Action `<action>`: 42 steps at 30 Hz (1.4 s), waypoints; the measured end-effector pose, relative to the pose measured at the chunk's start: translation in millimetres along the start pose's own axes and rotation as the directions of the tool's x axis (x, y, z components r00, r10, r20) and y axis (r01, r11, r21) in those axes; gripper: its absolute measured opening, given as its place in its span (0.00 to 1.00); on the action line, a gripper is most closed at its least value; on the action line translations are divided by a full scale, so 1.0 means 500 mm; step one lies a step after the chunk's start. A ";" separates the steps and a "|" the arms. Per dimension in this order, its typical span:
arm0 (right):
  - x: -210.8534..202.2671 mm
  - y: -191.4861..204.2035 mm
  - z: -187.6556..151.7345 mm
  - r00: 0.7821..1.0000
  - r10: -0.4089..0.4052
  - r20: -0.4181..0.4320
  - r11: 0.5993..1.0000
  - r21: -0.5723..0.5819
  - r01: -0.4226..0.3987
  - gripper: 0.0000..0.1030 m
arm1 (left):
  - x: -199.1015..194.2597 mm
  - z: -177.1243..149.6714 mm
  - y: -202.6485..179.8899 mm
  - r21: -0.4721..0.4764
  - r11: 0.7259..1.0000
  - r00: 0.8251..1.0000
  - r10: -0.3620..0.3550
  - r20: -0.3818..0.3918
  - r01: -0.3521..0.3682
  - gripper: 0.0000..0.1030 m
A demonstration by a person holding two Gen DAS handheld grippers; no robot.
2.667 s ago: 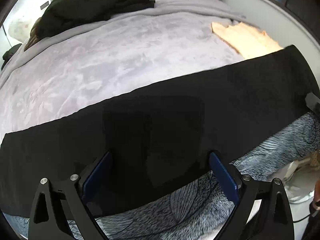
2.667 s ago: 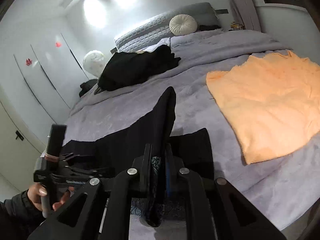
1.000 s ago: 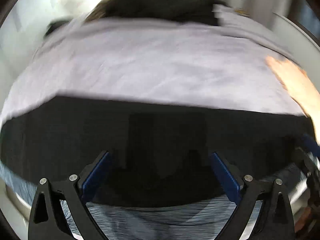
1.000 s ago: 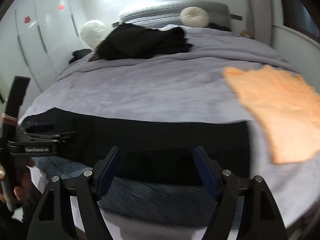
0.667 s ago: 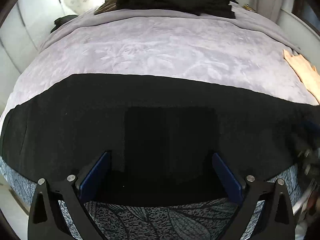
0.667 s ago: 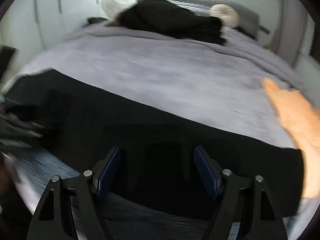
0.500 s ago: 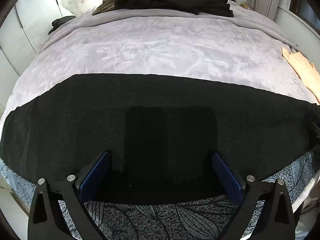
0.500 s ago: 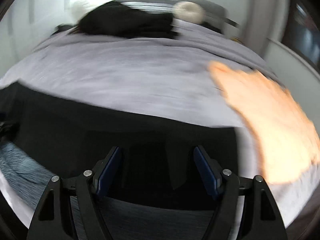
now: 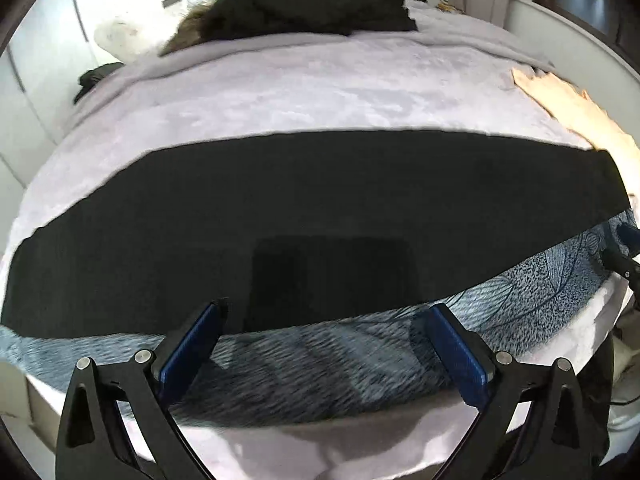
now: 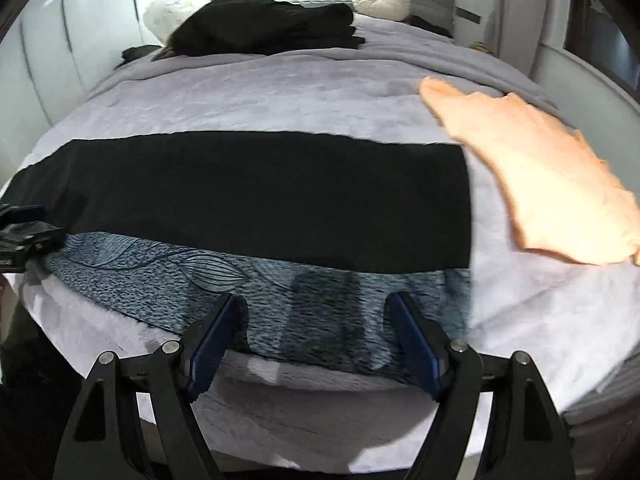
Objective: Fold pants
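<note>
The black pants point(image 9: 320, 200) lie flat in a long band across the grey bed, reaching from side to side in both wrist views point(image 10: 260, 192). A blue-grey leaf-patterned cloth point(image 10: 168, 276) shows along their near edge. My left gripper point(image 9: 322, 312) hovers open over that patterned strip, just short of the pants' near edge, with nothing between its fingers. My right gripper point(image 10: 315, 300) is over the same strip near the pants' right end; its jaws are opening and nothing is between them. Each gripper shows at the edge of the other's view.
An orange cloth point(image 10: 540, 176) lies on the bed right of the pants, its edge close to their right end. A pile of black clothes point(image 10: 264, 28) and a round cushion point(image 10: 380, 0) sit at the head. White wardrobe doors stand left; the bed's near edge is below the grippers.
The right gripper, earlier shut on a raised fold of the pants, has let go, and the pants now lie flat. Both grippers have drawn back toward the near bed edge.
</note>
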State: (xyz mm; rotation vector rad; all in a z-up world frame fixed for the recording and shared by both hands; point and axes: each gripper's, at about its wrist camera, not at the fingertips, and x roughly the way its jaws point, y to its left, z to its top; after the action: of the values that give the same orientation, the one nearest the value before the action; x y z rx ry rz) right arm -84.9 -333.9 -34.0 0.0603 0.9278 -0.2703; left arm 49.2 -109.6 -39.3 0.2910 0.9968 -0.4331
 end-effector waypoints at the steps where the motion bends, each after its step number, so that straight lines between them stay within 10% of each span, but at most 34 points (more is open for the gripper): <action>1: -0.007 0.009 0.006 1.000 0.002 0.005 1.000 -0.003 -0.002 0.79 | -0.010 0.006 0.005 -0.015 1.000 1.000 -0.012 0.019 0.013 1.00; 9: 0.038 0.196 0.070 0.975 0.218 0.030 0.976 0.002 -0.218 0.81 | 0.061 0.025 -0.001 -0.069 0.997 0.999 0.015 -0.049 -0.018 1.00; 13: 0.048 0.221 0.027 0.991 0.115 0.073 0.987 -0.124 -0.105 0.83 | 0.034 -0.008 0.031 -0.042 0.998 0.999 0.039 0.019 -0.039 1.00; 19: 0.051 0.048 0.018 0.991 -0.130 0.009 0.991 0.015 0.130 0.97 | -0.008 -0.031 0.117 -0.089 0.994 0.997 0.069 0.044 -0.065 1.00; 25: 0.032 0.078 0.050 1.000 -0.005 0.023 0.997 0.082 0.003 0.99 | -0.006 0.050 0.110 -0.182 0.983 0.997 -0.017 0.071 0.030 1.00; 30: 0.078 0.187 0.075 0.998 0.056 -0.002 0.998 0.016 -0.056 0.99 | 0.089 0.111 0.042 -0.070 0.996 0.997 0.043 -0.056 -0.047 1.00; 42: 0.103 0.176 0.078 0.998 0.059 -0.009 0.997 0.048 -0.058 1.00 | 0.058 0.020 0.308 -0.212 0.973 0.996 0.082 -0.046 -0.090 1.00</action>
State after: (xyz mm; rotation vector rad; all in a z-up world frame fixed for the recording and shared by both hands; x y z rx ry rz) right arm -2.7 -266.2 -57.6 0.1327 0.9284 -0.2380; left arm 143.8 15.1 -52.7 0.1476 1.0530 -0.2391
